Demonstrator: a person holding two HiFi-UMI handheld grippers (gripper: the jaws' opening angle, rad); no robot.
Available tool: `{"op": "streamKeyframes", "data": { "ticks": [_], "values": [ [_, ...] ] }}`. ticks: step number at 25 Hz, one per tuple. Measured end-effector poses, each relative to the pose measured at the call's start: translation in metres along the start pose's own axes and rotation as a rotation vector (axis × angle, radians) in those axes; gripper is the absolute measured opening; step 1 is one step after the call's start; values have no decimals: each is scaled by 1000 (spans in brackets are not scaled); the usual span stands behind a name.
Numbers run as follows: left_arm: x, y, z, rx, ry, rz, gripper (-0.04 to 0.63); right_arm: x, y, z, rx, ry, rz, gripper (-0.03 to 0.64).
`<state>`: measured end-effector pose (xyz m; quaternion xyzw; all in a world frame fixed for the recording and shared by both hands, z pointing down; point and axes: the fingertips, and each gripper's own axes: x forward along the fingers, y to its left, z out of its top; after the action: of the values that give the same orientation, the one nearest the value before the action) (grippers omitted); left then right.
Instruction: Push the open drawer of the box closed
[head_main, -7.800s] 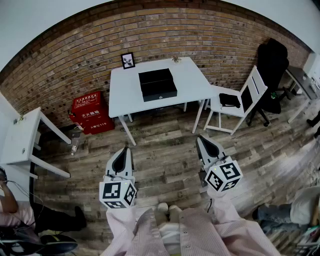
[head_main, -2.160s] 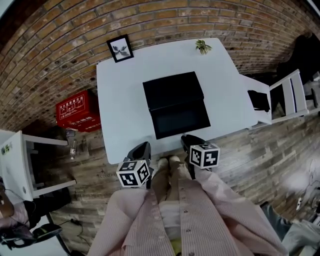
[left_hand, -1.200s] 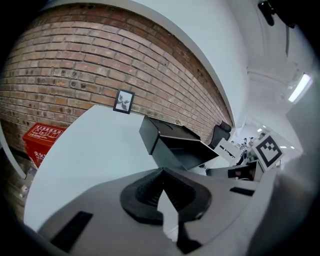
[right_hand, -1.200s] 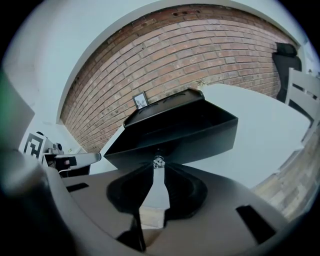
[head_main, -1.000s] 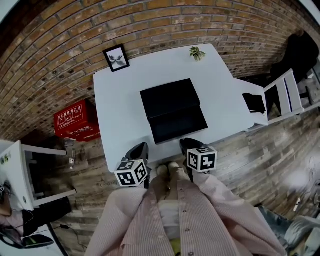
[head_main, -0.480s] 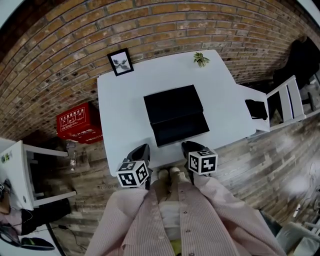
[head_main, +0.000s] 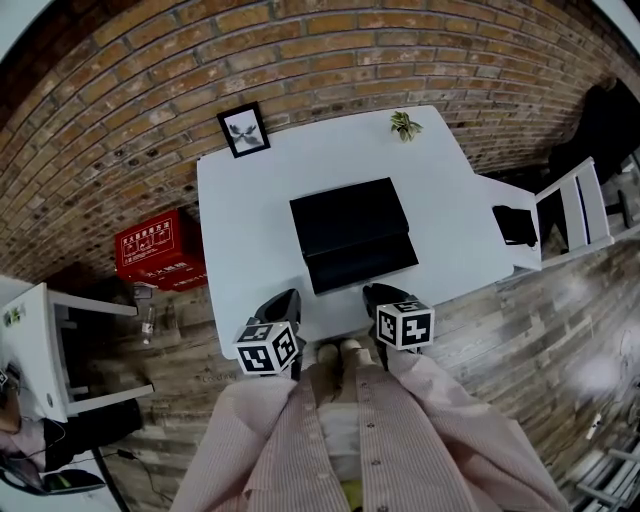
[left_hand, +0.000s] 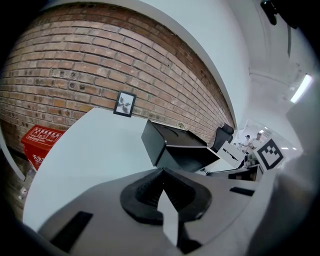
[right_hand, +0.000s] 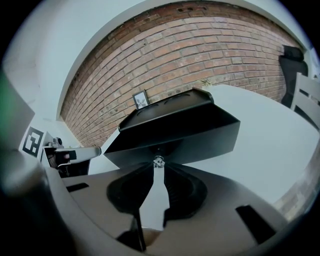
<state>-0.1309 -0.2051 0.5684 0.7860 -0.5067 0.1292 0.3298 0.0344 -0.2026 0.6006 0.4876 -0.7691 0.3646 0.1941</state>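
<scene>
A black box (head_main: 347, 213) lies in the middle of the white table (head_main: 248, 225), and its drawer (head_main: 362, 262) stands pulled out toward me. In the right gripper view the drawer front (right_hand: 205, 142) fills the middle, its small metal knob (right_hand: 159, 161) just beyond the tips. My right gripper (head_main: 373, 292) sits at the drawer's near right corner, jaws together with only a thin slit and nothing held. My left gripper (head_main: 283, 298) hovers at the table's near edge, left of the drawer, shut and empty. Seen from the left gripper, the box (left_hand: 167, 145) shows from its side.
A framed picture (head_main: 243, 130) and a small plant (head_main: 405, 124) stand at the table's far edge by the brick wall. A red case (head_main: 158, 250) sits on the floor at left, a white chair (head_main: 575, 205) at right, a white side table (head_main: 40, 340) far left.
The pulled-out part of the drawer looks shorter than one and two seconds ago. Both grippers keep their places at the table's near edge.
</scene>
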Motion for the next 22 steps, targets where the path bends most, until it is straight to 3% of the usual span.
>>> {"op": "streamKeyframes", "data": {
  "ticks": [22],
  "values": [
    [18,9,17,1,-3,13,-4,22,-2,17,-1,8,26,69]
  ]
}}
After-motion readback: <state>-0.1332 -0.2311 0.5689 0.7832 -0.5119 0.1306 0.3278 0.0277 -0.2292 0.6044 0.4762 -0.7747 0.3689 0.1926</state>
